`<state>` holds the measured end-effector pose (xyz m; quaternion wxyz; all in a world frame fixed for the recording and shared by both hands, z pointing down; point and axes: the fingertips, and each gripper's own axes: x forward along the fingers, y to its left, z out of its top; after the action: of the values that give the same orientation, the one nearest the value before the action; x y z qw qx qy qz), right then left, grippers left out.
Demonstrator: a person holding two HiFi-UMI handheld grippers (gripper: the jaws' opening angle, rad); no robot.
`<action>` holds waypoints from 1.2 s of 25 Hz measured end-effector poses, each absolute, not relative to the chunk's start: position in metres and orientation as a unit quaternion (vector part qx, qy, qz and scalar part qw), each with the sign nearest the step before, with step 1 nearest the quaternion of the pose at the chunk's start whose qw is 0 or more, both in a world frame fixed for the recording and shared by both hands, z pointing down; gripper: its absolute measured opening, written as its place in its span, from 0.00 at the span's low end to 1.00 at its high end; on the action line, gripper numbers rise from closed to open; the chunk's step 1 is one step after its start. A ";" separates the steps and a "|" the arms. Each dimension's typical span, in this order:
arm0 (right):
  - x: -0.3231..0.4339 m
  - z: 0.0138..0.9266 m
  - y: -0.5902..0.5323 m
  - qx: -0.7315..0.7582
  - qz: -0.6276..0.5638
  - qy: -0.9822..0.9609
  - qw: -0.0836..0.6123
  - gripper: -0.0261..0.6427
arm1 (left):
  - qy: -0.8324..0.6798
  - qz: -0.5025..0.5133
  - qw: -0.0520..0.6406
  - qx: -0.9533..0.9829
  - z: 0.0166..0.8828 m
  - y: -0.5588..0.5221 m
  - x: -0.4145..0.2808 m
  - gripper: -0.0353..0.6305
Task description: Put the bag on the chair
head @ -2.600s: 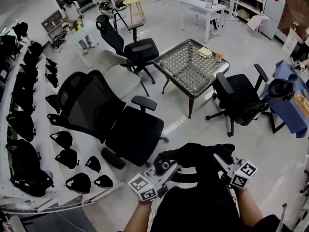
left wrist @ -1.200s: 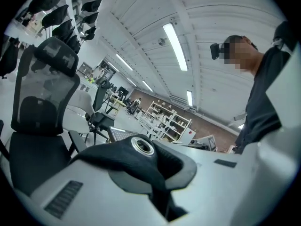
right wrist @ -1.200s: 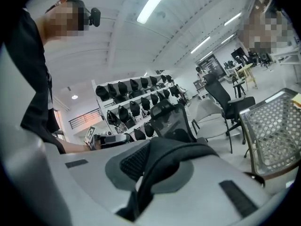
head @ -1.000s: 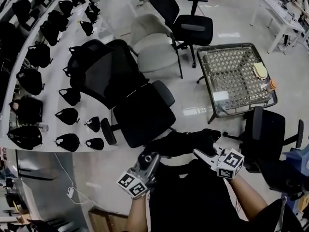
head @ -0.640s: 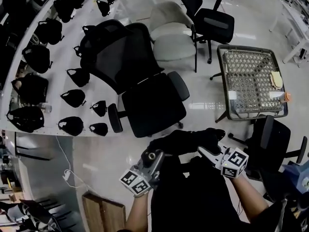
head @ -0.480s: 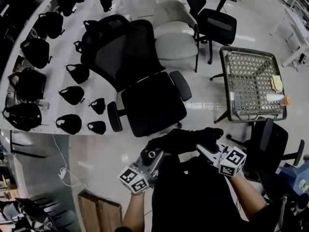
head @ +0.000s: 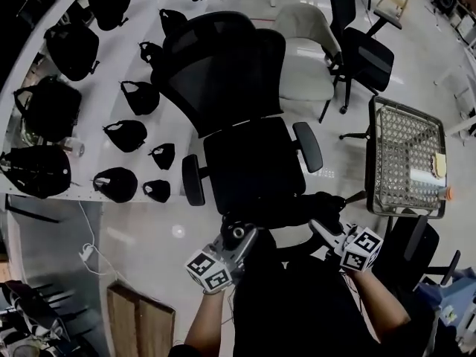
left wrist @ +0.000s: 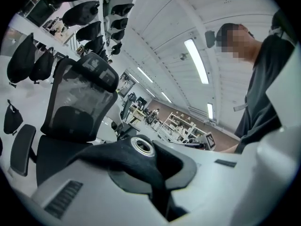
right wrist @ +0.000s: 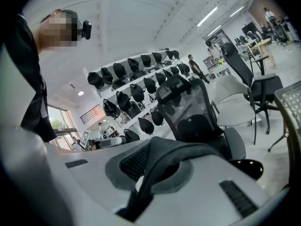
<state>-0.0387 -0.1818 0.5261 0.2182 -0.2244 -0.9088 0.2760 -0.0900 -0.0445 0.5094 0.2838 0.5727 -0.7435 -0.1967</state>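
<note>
Spare black bags (head: pixel 126 134) are laid out on the white shelf (head: pixel 111 65) at the left. Left claw (head: pixel 239 229) is pinched tight on a strap of the bag (head: pixel 294 208). The bag is held between both claws at the near edge of the black chair (head: pixel 251 158) seat; contact with the seat cannot be told. Right claw (head: pixel 321 227) is clamped on another strap. A wire-top bench (head: pixel 405 151) is seen at the right.

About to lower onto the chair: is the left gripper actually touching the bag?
Touching. The left gripper view shows the left gripper shut on the bag, its black strap pinched between the jaws.
</note>
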 end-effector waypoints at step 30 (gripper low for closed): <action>-0.350 0.629 -0.185 -0.177 0.308 -0.903 0.240 0.06 | -0.739 -0.236 0.321 0.544 0.599 -0.027 -0.385 0.09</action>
<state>-0.3502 -0.1853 0.6291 0.2405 -0.1770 -0.9032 0.3082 -0.3848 -0.0271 0.5991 0.3213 0.5436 -0.7387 -0.2356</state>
